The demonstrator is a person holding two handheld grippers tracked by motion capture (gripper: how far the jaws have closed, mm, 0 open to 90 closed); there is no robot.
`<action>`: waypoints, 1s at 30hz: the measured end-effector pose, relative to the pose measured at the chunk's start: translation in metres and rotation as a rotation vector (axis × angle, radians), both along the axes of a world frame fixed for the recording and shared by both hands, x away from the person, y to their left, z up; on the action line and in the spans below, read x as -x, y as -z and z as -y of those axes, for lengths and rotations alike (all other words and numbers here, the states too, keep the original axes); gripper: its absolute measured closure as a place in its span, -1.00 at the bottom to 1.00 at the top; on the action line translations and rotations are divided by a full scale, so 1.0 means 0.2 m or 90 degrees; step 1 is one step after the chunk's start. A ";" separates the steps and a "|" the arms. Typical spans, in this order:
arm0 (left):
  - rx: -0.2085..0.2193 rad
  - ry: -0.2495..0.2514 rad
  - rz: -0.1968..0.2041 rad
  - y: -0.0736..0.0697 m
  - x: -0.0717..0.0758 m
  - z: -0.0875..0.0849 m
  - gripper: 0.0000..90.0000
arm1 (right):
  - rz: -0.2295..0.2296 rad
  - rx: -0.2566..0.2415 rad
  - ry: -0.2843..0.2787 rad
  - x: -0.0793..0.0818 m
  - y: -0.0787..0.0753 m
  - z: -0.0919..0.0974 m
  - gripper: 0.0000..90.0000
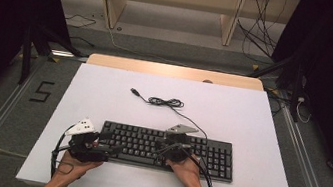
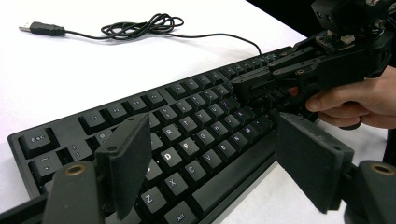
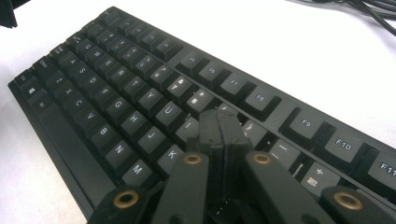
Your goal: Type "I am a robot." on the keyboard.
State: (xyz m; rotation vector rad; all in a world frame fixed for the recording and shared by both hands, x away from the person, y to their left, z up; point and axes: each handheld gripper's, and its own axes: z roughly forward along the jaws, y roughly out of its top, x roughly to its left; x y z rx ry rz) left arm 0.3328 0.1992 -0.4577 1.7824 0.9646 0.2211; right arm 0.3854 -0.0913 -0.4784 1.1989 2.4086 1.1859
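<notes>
Here, step in hand: keys of the black keyboard [image 1: 166,149] are being pressed with the tip of the right gripper [image 3: 223,122]; this is judged from the pose alone.
Right gripper state: its jaws are held fully together, nothing is gripped, and the joined tip is set down among the keys near the O and L, in the right half of the letter block. Whether a key is actually depressed cannot be told.
Left gripper state: the left gripper [image 2: 212,158] is held wide open over the left end of the keyboard, above the D and F keys; nothing is between the jaws and no key is touched.
Doing it well: the closed tip is best brought straight down on the middle of one keycap, so that neighbouring keys are not caught. Light pressure is judged to be enough. The open left jaws should be kept off the keys unless the board needs steadying.
Keyboard position: it is laid flat near the front edge of the white table top [image 1: 251,122], lengthwise across it, between the two hands.
Keyboard look: a full-size matte black board with pale legends, a function row and a number pad at the right.
Cable: a thin black cable [image 1: 168,103] is run from the back edge, loosely coiled behind the board, and ended in an unplugged USB plug [image 2: 39,29].
</notes>
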 end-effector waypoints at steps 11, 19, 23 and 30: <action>0.001 -0.004 0.003 0.00 0.01 -0.01 -0.41 | 0.004 0.012 0.002 0.00 0.01 -0.01 1.00; 0.001 -0.011 0.004 0.01 0.01 -0.02 -0.41 | -0.003 0.000 0.002 0.01 0.00 0.00 0.91; 0.005 -0.014 0.005 0.01 0.01 -0.03 -0.42 | 0.006 -0.035 -0.006 0.01 -0.03 0.02 0.70; 0.007 -0.018 0.009 0.01 0.01 -0.03 -0.42 | 0.011 -0.065 -0.018 0.03 -0.07 0.03 0.26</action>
